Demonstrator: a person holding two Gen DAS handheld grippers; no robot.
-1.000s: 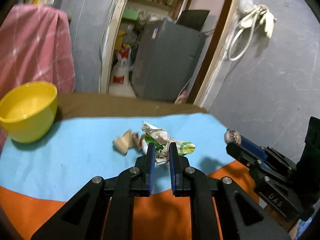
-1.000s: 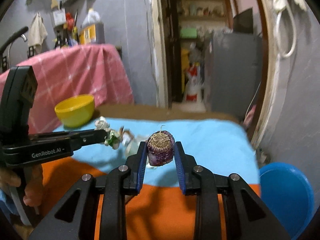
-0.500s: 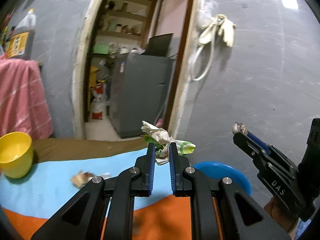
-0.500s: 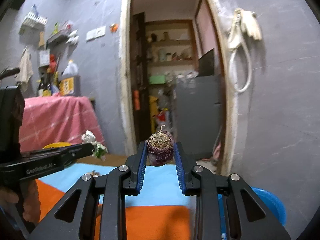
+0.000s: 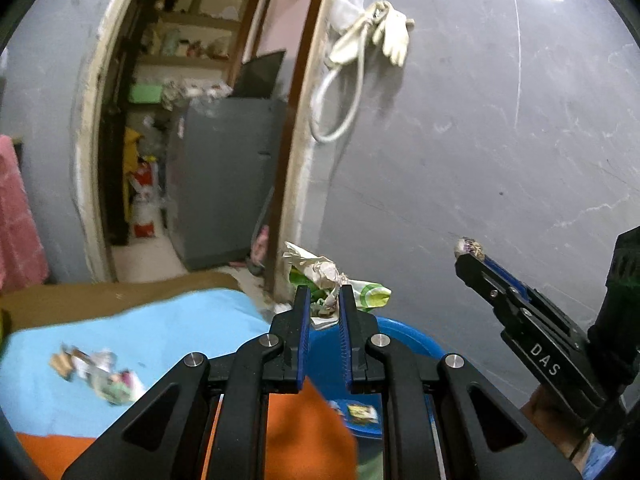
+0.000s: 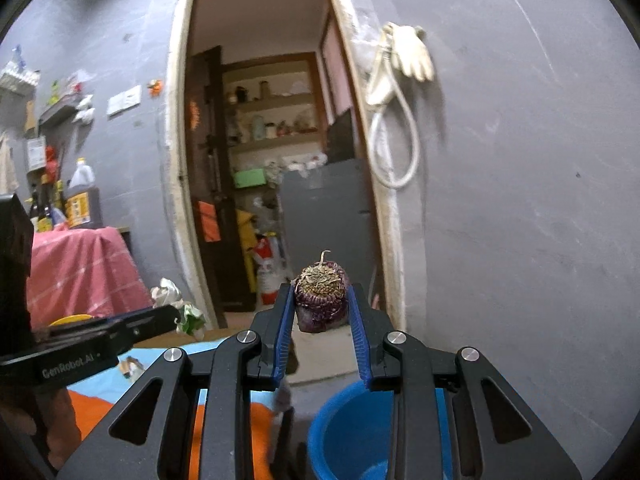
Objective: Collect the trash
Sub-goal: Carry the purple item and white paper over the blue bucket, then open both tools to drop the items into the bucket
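My left gripper (image 5: 323,296) is shut on a crumpled white and green wrapper (image 5: 320,276), held in the air past the right end of the table, over the rim of a blue bin (image 5: 404,336). My right gripper (image 6: 321,300) is shut on a purple onion end (image 6: 322,300) with a dry root tuft, held above the same blue bin (image 6: 352,420) on the floor. In the left wrist view the right gripper (image 5: 468,252) shows at the right. The left gripper (image 6: 176,314) with its wrapper (image 6: 188,314) shows at the left of the right wrist view.
Several scraps of trash (image 5: 96,372) lie on the light blue and orange table cover (image 5: 160,336). A label scrap (image 5: 362,412) lies inside the bin. Ahead is a grey wall with a hanging glove and hose (image 6: 400,80), and an open doorway (image 6: 256,160). A yellow bowl (image 6: 70,319) sits behind the left gripper.
Both grippers have swung right and up, away from the table top toward the blue bin, each keeping its grip. The yellow bowl has slid out of the left wrist view.
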